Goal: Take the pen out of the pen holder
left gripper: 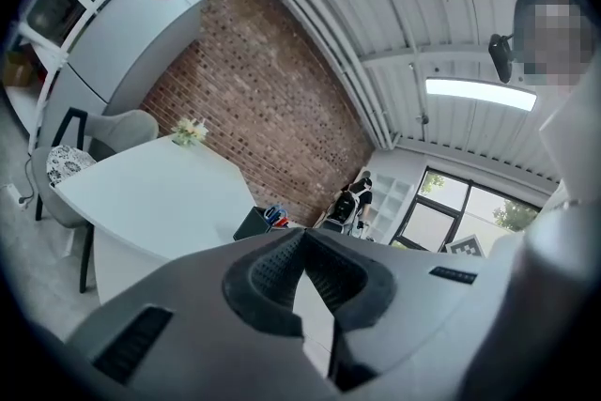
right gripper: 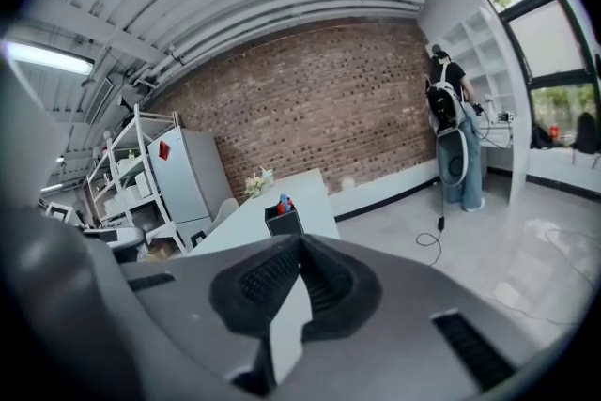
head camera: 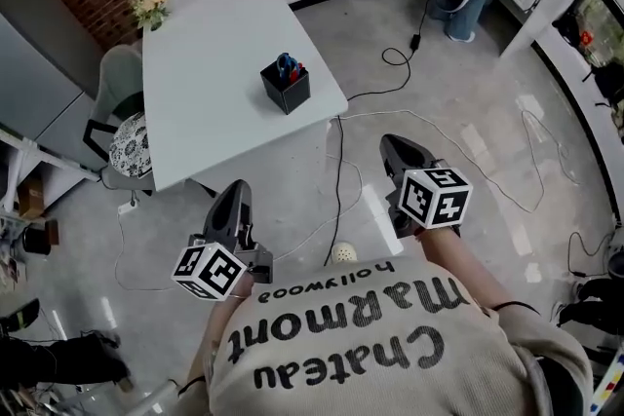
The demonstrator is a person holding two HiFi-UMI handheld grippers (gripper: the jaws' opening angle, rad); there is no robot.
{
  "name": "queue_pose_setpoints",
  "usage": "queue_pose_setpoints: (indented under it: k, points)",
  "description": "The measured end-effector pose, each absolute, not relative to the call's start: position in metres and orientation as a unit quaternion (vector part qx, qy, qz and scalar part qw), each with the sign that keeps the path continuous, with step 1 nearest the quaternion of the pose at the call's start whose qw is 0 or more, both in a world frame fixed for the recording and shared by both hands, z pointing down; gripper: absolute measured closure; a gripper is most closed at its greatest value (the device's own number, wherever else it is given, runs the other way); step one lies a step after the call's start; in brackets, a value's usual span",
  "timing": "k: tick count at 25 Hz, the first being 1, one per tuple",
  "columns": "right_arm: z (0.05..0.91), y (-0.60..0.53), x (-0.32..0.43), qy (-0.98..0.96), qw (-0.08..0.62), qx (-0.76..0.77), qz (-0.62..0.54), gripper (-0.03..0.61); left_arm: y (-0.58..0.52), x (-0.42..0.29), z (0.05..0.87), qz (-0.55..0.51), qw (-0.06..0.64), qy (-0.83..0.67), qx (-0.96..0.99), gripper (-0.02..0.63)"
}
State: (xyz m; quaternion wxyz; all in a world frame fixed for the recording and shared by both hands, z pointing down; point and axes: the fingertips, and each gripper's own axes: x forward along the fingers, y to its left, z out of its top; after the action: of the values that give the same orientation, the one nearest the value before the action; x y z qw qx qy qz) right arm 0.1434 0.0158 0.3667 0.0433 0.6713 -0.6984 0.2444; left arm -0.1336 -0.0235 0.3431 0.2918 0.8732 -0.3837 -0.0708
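Left tongs (left gripper: 302,238): tips closed together, nothing between them. Right tongs (right gripper: 300,241): the same, tips meeting, empty. Both are held low in front of the body, over the floor and well apart from the surface (head camera: 210,34).

Pen holder (head camera: 286,90): black, square, upright, near the close edge of the white surface. Blue and red tops (head camera: 288,65) poke above its rim. From here I cannot tell which one is the pen. Flowers (head camera: 152,5) stand at the far end and a chair (head camera: 119,83) is tucked in on the left side. Cables (head camera: 390,117) trail on the floor between the person and the surface.

Judgement: task not begun; the step in hand is the approach.
- Mind the cables when closing in.
- The right tongs look better placed for the pick.
- Open them before they reach the rim.
- Come down from above, in line with the pen's shaft.
- Close on one top only, above the rim and clear of its neighbours.
- Lift straight up until the pen's tip clears the holder.

The holder looks light and stands near the edge, so a sideways pull could tip or slide it. The left tongs could steady its wall.
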Motion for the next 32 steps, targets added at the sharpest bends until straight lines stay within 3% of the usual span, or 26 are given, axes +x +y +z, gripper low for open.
queue_pose_setpoints:
  k: [12,30,32]
  points:
    - [0.387,-0.04,0.178,-0.743,0.04,0.618,0.254,0.574,-0.067,-0.073,0.361,-0.047,0.286,-0.408,0.866,0.614]
    - [0.436,-0.11,0.119,-0.769,0.035,0.561,0.305,0.572,-0.118,-0.113,0.411,-0.023,0.337,-0.431,0.836,0.614]
    - [0.432,-0.128,0.111,-0.773,0.03,0.558,0.302,0.518,-0.135,-0.122,0.413,-0.019,0.342,-0.436,0.832,0.614]
